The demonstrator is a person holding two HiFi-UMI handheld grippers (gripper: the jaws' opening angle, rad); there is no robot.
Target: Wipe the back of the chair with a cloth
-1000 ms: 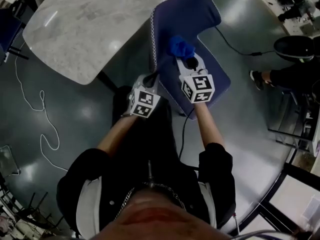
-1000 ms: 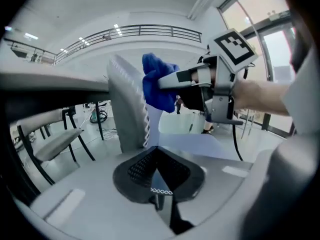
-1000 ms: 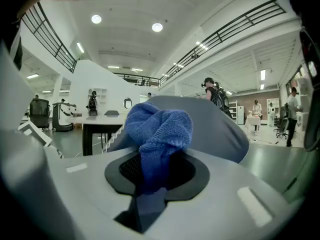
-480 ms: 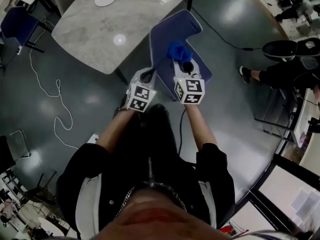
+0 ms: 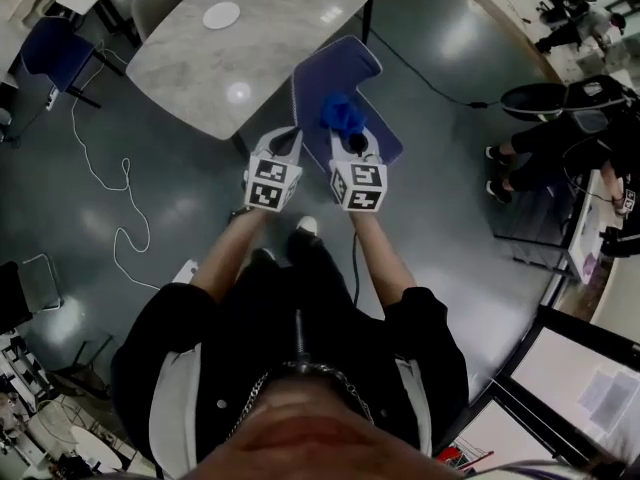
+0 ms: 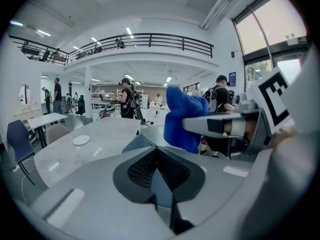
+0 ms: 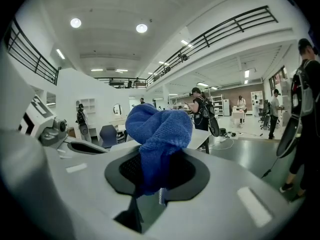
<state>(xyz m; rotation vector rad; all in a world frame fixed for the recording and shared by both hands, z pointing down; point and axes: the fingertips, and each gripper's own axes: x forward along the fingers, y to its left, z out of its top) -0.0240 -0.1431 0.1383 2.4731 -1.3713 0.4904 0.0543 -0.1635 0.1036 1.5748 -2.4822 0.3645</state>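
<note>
A dark blue chair (image 5: 366, 66) stands on the grey floor beside a marble table (image 5: 250, 43). My right gripper (image 5: 349, 136) is shut on a bunched blue cloth (image 5: 341, 114), which shows over the chair in the head view. In the right gripper view the cloth (image 7: 157, 134) bulges up from between the shut jaws of the right gripper (image 7: 155, 170). My left gripper (image 5: 287, 140) is held close beside it, to its left. Its jaws (image 6: 158, 159) are shut with nothing between them. The cloth (image 6: 182, 119) shows just to their right.
A white plate (image 5: 221, 15) lies on the table. A white cable (image 5: 112, 198) loops over the floor at left, and a black cable (image 5: 425, 63) runs right of the chair. Another blue chair (image 5: 48, 50) stands at top left. A seated person (image 5: 545, 138) is at the right.
Both grippers have risen and drawn closer together, with the cloth still in the right one. The chair and table now look smaller and higher in the head view.
</note>
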